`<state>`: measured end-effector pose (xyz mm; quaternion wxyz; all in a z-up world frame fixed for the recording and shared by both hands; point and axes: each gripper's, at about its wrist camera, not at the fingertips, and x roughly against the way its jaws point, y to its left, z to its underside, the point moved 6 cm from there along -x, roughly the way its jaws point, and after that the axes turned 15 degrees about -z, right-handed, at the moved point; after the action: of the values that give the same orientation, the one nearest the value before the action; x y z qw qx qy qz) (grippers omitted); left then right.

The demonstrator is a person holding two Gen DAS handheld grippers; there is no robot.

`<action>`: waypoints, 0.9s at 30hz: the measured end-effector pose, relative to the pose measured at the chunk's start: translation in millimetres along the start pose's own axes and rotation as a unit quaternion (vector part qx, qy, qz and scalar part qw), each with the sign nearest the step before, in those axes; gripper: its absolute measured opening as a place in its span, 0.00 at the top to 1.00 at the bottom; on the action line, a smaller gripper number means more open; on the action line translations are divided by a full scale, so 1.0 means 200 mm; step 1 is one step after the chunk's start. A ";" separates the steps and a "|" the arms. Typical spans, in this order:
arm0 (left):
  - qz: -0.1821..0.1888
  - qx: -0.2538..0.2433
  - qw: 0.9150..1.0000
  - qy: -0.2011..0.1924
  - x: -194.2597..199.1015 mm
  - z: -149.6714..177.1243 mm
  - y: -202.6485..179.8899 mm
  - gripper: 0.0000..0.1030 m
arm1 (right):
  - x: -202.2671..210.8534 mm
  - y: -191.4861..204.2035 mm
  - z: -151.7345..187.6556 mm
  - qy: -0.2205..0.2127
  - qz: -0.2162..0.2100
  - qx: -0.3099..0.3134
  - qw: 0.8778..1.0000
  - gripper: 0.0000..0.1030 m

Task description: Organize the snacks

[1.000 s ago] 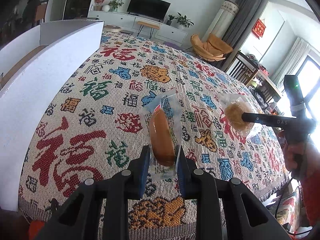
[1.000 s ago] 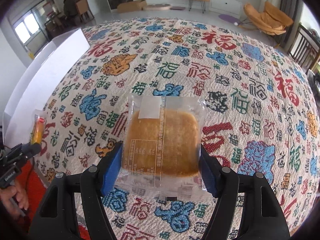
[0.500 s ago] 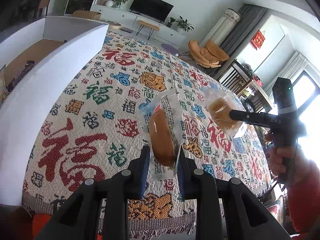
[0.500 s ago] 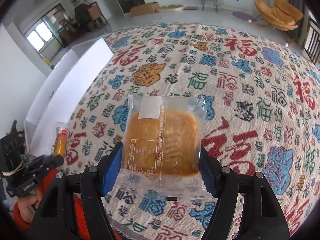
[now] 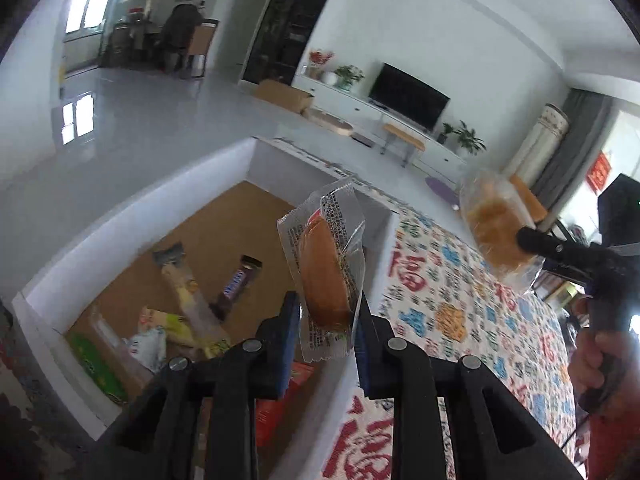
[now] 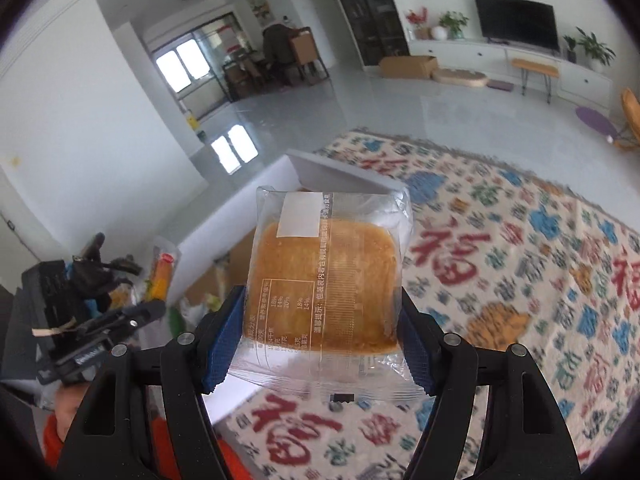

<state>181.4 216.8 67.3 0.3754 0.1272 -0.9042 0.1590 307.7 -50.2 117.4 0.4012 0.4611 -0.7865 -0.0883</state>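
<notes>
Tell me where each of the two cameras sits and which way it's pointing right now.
Left wrist: behind the left gripper, looking down into the white box of snacks, past its held bun packet; the person's right hand shows.
Right wrist: behind the right gripper, looking over its held cake packet toward the box and tablecloth; the left gripper appears lower left.
Shared: both show the box, both packets, the tablecloth and the TV.

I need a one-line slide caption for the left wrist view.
Left tool holds a clear-wrapped orange bun above the white-walled snack box.
</notes>
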 end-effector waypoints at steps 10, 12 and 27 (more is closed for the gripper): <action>-0.127 0.000 0.992 0.019 -0.30 0.08 0.26 0.03 | -0.78 0.19 -0.19 0.045 -0.001 0.033 0.998 0.17; -0.132 0.001 0.991 0.020 -0.30 0.11 0.26 0.02 | -0.78 0.19 -0.18 0.041 0.001 0.035 0.999 0.17; -0.294 -0.036 0.955 -0.007 -0.16 0.18 0.19 0.02 | -0.56 -0.02 -0.03 0.059 0.046 0.014 0.997 0.17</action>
<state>166.9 240.6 13.7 0.4033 0.3747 -0.8348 0.0083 342.9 37.3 56.9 0.4442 0.4341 -0.7831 -0.0312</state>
